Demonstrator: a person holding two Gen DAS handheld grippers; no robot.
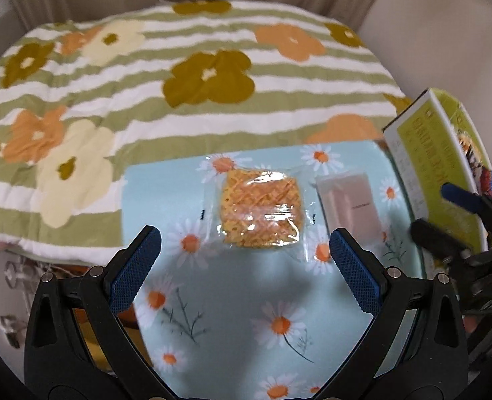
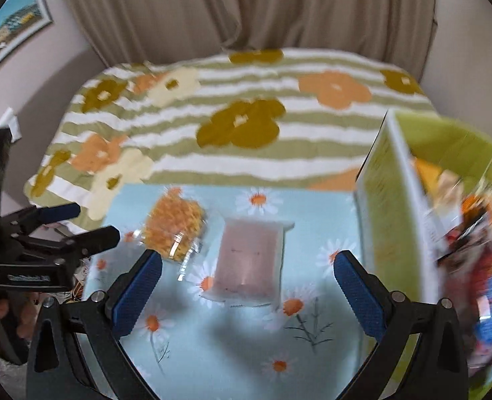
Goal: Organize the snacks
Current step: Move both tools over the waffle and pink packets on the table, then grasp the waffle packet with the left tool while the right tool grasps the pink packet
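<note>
1. Left wrist view: the left claw [image 1: 245,260] is held with its blue pads wide apart and nothing between them, hovering over the daisy-print surface [image 1: 226,326]. The orange waffle snack [image 1: 262,210] in its clear wrapper lies just ahead of the gap, roughly centred.
2. Just beyond the right pad of that claw lies the pink wafer packet [image 1: 346,200], beside the waffle snack and apart from it.
3. Right wrist view: the right claw [image 2: 247,281] is likewise spread open and empty, and the pink wafer packet [image 2: 249,260] sits ahead within its gap. The green box [image 2: 392,206], already holding several snacks, stands just to the right of this claw.
4. The step in hand is judged to be the approach to a pick: two snacks are left outside the box.
5. A descent and a closing on the flat packet would be called for next, then a carry rightward into the box; the thin wrappers may be hard to pinch off the cloth.
6. Both claws are pitched downward toward the surface, side by side, with the striped flowered blanket [image 1: 179,76] beyond.
</note>
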